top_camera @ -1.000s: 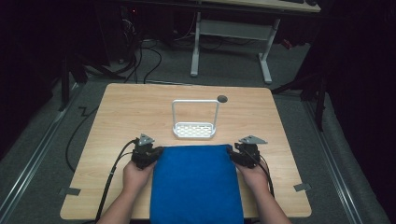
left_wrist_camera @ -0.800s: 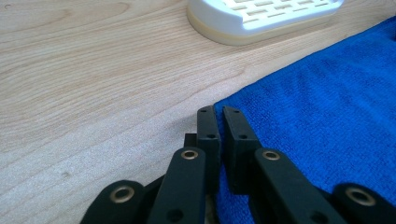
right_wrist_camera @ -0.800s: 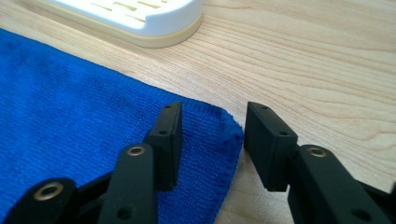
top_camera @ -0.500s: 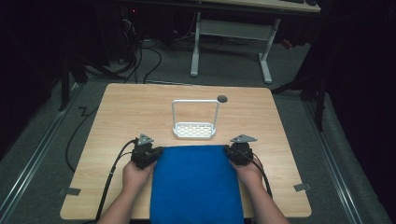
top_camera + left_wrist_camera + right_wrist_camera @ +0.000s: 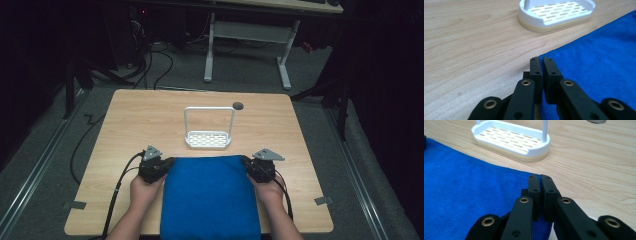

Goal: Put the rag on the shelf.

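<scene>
The blue cloth (image 5: 210,197) lies flat at the table's (image 5: 150,120) six o'clock edge. The left gripper (image 5: 167,164) and right gripper (image 5: 246,163) each pinch a far corner, the right having just closed. Soft and limp, it will likely sag between them, so corners suit best.

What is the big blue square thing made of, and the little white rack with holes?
The blue cloth looks like soft woven fabric, matte, with fine ribbed threads in both gripper views. The white slotted rack looks like smooth moulded plastic, slightly glossy; its thin hoop handle could be plastic or coated wire.
</scene>
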